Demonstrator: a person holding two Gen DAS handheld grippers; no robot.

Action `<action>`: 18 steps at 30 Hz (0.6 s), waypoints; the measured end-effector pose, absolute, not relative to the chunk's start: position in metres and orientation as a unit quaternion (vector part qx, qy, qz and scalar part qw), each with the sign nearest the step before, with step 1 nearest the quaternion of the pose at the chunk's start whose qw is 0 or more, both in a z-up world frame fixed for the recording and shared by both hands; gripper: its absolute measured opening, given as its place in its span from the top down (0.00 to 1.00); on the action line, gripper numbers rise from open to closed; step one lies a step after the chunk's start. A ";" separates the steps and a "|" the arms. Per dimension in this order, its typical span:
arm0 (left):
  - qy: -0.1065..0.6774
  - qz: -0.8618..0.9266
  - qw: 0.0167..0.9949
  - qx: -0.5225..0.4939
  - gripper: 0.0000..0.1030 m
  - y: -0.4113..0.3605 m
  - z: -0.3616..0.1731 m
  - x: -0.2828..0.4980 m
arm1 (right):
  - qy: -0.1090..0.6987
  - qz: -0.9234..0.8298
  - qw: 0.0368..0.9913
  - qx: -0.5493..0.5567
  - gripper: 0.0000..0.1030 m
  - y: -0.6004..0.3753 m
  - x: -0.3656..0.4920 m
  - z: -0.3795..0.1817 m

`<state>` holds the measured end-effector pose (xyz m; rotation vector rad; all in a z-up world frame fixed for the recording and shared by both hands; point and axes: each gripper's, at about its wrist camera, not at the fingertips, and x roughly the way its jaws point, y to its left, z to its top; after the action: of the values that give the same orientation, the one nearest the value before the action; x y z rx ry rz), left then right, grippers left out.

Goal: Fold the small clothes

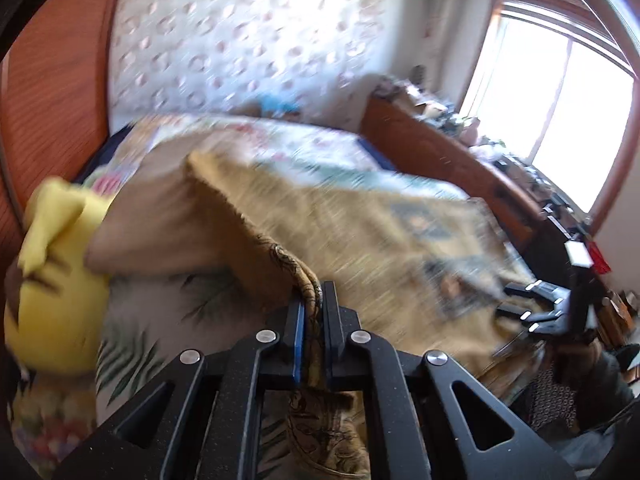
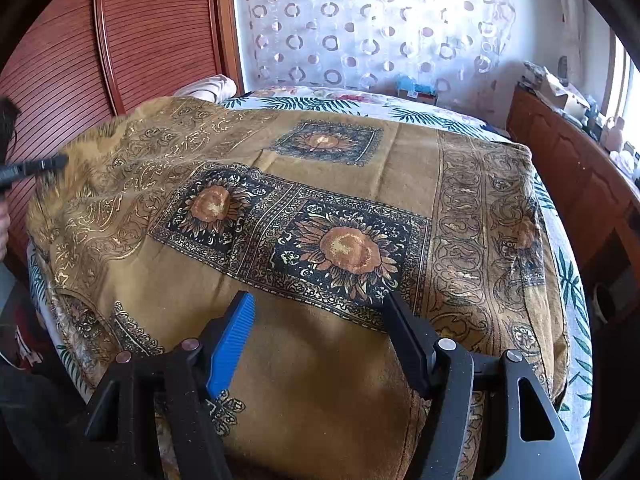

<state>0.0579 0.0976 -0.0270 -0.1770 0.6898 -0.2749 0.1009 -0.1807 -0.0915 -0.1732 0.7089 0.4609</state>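
Left claw was clamped on one golden cloth spread on the bed; right claw was held open above it, empty.

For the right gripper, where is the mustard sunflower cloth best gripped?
Probably the cloth's near hem, where it drapes over the bed's front edge just under the open right gripper, coming from the front. The flat middle offers no fold to pinch. The left gripper already pinches a corner.

Cloth showing mustard-gold, with black squares bearing orange sunflowers and scrolled borders. Sheet beneath showing white with green palm leaves. Curtain showing white with pale rings. Plush toy showing bright yellow. Right gripper wearing one blue pad.
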 end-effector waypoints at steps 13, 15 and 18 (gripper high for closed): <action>0.301 -0.286 0.909 -0.018 0.92 -0.044 0.041 0.119 | 0.315 0.180 0.931 -0.044 0.33 -0.241 0.083 -0.059; 0.299 -0.300 0.906 -0.015 0.92 -0.057 0.044 0.123 | 0.317 0.168 0.933 -0.041 0.33 -0.251 0.080 -0.058; 0.293 -0.327 0.898 -0.015 0.92 -0.079 0.054 0.128 | 0.315 0.153 0.935 -0.046 0.33 -0.262 0.073 -0.056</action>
<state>0.1278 -0.0795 0.0536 -0.0305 0.6061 -0.6767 0.0734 -0.2622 -0.0565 -0.0949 0.6442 0.3126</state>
